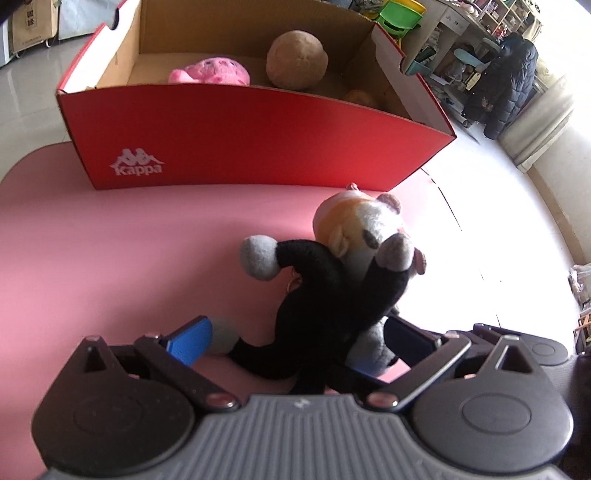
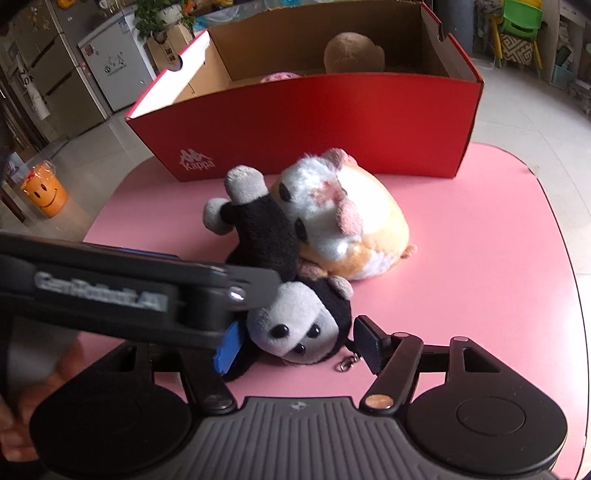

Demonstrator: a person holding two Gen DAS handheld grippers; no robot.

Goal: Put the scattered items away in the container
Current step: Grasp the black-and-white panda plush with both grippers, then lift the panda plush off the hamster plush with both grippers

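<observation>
Nearest the lens, the left gripper [image 1: 295,341] had its jaws spread wide around a black-and-grey monkey [image 1: 325,306] lying on the pink counter [image 1: 110,266], 1 blue pad [image 1: 190,339] beside a grey paw and the other dark pad at the toy's far flank. Whether either pad pressed the plush could not be told.

In the right wrist view, the right gripper [image 2: 295,347] also had its jaws wide, flanking the monkey's [image 2: 291,325] pale face, with the blue pad [image 2: 229,349] touching the toy's side and the dark pad [image 2: 369,343] just clear of it. A small metal clasp [image 2: 347,363] lay on the counter [image 2: 480,258] beside the head. The left gripper's black body [image 2: 110,291] crossed that view from the left, over the monkey's trunk.

Just behind, touching the monkey, an orange-and-white hamster [image 2: 343,218] lay on the counter, short of the box.

Farther back stood the open red box [image 1: 240,147] marked Kappa, at the counter's rear edge. Inside it sat a pink plush [image 1: 210,72] and a brown ball [image 1: 297,59]. Beyond the box were green chairs [image 1: 400,16].
</observation>
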